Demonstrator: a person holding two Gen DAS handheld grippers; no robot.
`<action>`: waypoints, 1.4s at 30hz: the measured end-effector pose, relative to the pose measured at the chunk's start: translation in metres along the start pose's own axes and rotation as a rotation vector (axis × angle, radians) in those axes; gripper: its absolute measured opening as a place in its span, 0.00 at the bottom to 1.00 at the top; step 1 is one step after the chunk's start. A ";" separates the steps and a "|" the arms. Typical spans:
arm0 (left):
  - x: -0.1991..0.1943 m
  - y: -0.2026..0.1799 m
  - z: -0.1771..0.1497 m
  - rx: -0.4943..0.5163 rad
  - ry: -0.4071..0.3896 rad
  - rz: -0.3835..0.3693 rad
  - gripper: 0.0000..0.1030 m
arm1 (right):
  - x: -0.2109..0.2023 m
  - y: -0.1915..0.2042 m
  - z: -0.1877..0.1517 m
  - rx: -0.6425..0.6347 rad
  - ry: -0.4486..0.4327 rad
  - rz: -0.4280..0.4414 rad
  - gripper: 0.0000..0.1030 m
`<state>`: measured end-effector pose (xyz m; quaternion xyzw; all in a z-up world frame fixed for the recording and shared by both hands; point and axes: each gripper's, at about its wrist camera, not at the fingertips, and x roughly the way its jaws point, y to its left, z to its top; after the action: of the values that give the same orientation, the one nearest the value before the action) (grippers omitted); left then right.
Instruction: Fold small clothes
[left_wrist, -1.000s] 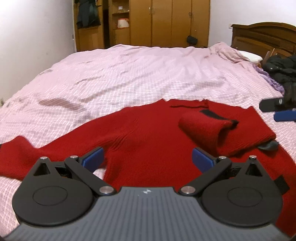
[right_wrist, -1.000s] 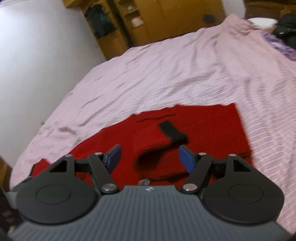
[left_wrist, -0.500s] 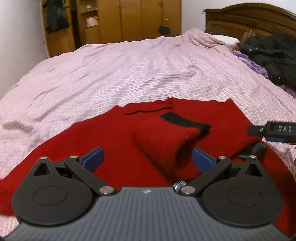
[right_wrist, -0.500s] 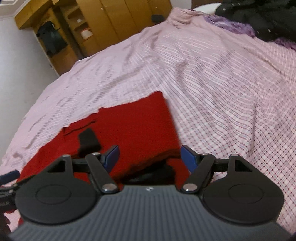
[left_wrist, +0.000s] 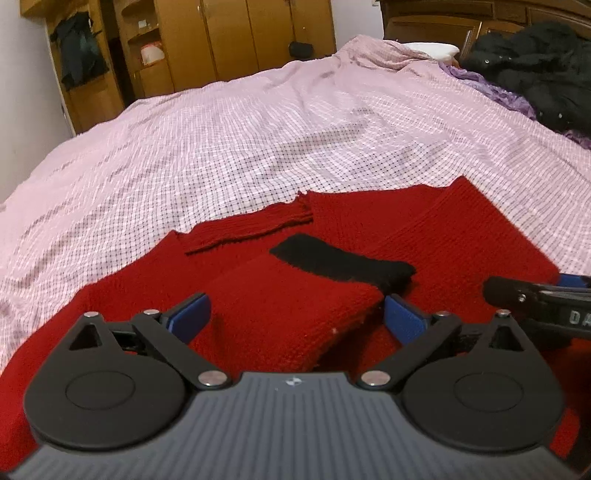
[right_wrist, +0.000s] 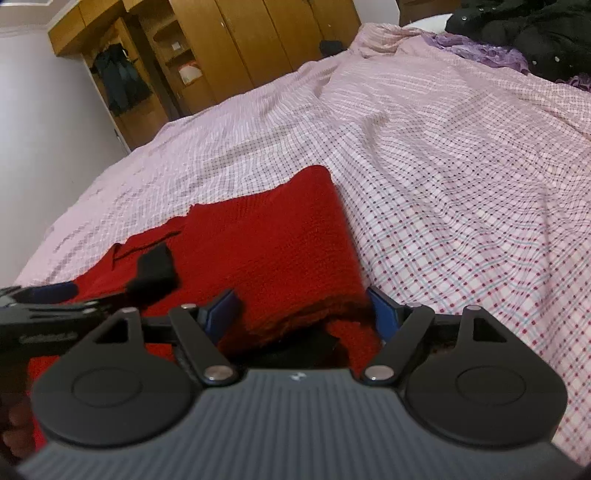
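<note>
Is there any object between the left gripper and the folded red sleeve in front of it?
No, nothing visible. The left gripper is closing, and the folded red sleeve already lies between its fingers. The right gripper is off to the side, over the sweater, not in the way.

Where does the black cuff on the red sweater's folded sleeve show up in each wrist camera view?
Left wrist view: the black cuff lies just right of centre, beyond the left gripper, at the far end of the folded sleeve.
Right wrist view: the black cuff sits at left of centre, left of the right gripper.
Shared landmark: the wooden wardrobe at the top of both views.
</note>
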<state>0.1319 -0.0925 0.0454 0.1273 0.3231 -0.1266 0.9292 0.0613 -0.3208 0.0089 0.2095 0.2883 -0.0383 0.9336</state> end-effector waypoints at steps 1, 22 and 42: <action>0.001 0.000 -0.001 0.004 -0.014 -0.007 0.74 | 0.001 -0.001 -0.001 0.002 -0.003 0.005 0.78; -0.049 0.093 -0.048 -0.373 -0.026 0.121 0.46 | -0.001 -0.003 -0.009 0.003 -0.033 0.020 0.79; -0.083 0.139 -0.076 -0.471 0.002 0.156 0.71 | -0.002 -0.001 -0.011 -0.006 -0.047 0.020 0.80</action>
<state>0.0701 0.0747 0.0613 -0.0682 0.3338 0.0244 0.9399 0.0534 -0.3172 0.0012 0.2085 0.2644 -0.0329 0.9410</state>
